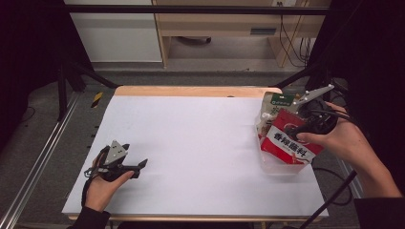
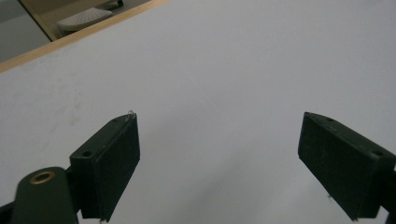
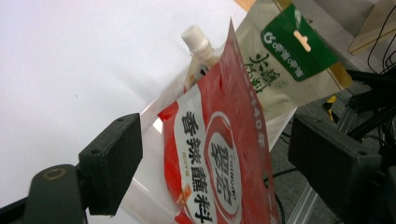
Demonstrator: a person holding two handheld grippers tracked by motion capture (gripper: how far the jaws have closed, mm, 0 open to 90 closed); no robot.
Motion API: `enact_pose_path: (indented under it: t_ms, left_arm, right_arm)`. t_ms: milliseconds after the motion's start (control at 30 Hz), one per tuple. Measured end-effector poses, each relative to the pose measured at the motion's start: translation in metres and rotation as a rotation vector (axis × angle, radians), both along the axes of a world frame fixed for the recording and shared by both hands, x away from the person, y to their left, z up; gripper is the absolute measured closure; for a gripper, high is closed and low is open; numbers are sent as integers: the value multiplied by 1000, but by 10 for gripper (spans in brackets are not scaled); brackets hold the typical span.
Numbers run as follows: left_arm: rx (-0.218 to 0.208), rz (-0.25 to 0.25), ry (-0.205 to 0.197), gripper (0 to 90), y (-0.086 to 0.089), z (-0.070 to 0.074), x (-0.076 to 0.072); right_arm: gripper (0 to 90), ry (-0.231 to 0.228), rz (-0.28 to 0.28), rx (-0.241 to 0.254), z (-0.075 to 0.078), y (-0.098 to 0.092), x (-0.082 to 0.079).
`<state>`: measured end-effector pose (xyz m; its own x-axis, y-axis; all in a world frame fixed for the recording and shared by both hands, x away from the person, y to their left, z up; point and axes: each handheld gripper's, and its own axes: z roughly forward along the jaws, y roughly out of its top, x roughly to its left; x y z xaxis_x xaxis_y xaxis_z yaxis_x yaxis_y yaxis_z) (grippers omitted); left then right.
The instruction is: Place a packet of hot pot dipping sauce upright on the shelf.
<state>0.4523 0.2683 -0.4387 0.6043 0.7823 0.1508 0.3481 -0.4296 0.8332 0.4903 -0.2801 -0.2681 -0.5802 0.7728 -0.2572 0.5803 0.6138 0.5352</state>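
Red pouch (image 3: 219,158) bottom edge cut off

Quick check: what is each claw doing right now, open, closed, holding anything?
Left claw: open, nothing between its jaws, over the white table.
Right claw: open, jaws apart either side of the red packet, not gripping it.

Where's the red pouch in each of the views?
High view: the red pouch sits at the right, in a clear bin, by the right gripper.
Left gripper view: not in it.
Right gripper view: centre, running to the bottom edge, between open jaws that don't touch it.
Shared landmark: the green-labelled pouch just behind it, top right in the right gripper view.
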Motion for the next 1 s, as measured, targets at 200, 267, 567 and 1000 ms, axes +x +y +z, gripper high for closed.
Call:
enact_pose_path:
  t_ms: [200,267,567,1000]
  left_arm:
    - [-1,0,1,128,0,0,0]
    - [-1,0,2,127,0,0,0]
    - [2,0,3,127,0,0,0]
    - [2,1,2,127,0,0,0]
  right_arm:
    - [167,-27,7,15,5,6,2]
    - [158,-30,9,18,6,9,2]
    - [135,-58,22,41,10,19,6]
    - [128,-145,30,91,19,34,10]
